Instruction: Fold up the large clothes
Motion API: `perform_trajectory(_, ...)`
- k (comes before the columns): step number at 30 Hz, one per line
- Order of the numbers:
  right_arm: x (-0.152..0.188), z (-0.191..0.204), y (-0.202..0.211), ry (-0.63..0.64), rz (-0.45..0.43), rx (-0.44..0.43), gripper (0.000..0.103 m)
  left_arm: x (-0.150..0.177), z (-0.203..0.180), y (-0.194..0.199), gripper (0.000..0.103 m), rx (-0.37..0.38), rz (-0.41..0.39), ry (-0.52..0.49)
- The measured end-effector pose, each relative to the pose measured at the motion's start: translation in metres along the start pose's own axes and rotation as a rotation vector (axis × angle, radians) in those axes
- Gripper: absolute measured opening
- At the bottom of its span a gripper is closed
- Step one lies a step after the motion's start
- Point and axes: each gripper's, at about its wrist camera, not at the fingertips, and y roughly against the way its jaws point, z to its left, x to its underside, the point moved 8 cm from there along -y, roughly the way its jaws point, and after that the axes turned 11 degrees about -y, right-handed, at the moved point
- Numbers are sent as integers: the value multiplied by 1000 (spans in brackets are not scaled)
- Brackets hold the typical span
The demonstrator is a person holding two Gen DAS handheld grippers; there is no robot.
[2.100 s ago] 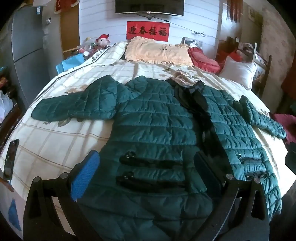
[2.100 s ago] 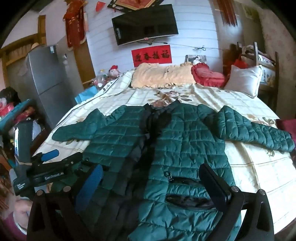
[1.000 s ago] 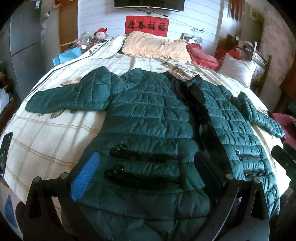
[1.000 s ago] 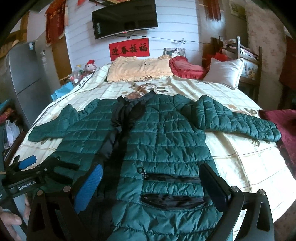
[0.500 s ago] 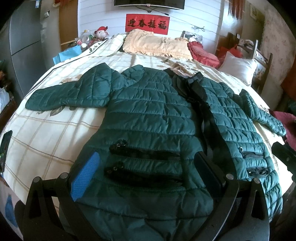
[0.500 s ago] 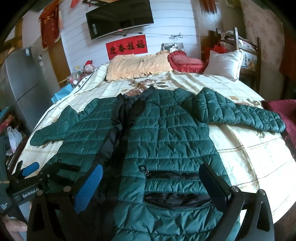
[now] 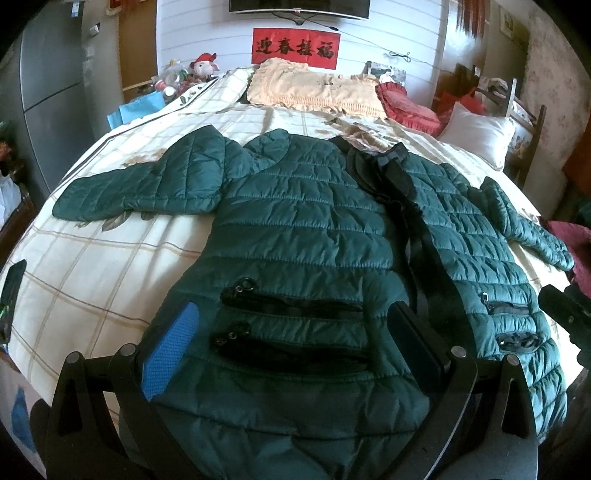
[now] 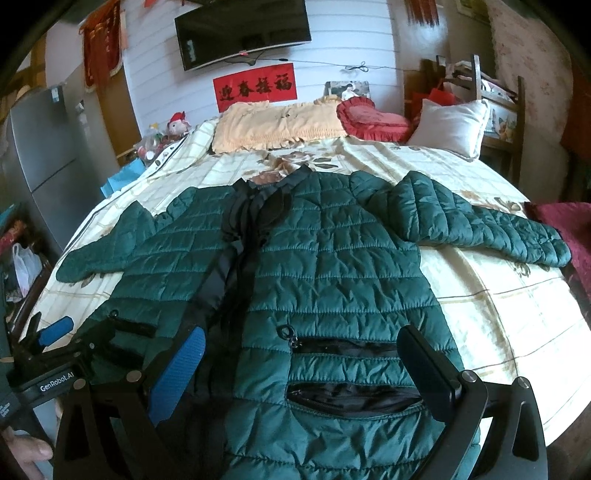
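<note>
A green quilted jacket (image 7: 303,236) lies flat on the checked bedspread (image 7: 110,258), sleeves out toward 9 and 3 o'clock. Pillows (image 8: 280,125), a red banner (image 8: 255,86) and a television (image 8: 242,35) sit at 12 o'clock. Left gripper (image 7: 295,339) and right gripper (image 8: 301,369) hover spread wide, grasping nothing.

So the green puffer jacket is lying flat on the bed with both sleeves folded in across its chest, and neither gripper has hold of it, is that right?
Not quite. The green puffer jacket does lie flat on the bed, but both sleeves are spread out to the sides, not folded in; the right wrist view shows it. The left gripper and right gripper are both open, holding nothing.
</note>
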Motion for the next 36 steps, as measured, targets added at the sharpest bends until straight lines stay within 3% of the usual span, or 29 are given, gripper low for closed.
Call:
perform_trajectory(21,-2,6,-4,25,1,-5,103,-1,2,-1,102,-3,4,3)
perform_trajectory(36,-21,19,-12,35,-10,-18,103,-10,18,-8,102,-28,14,27)
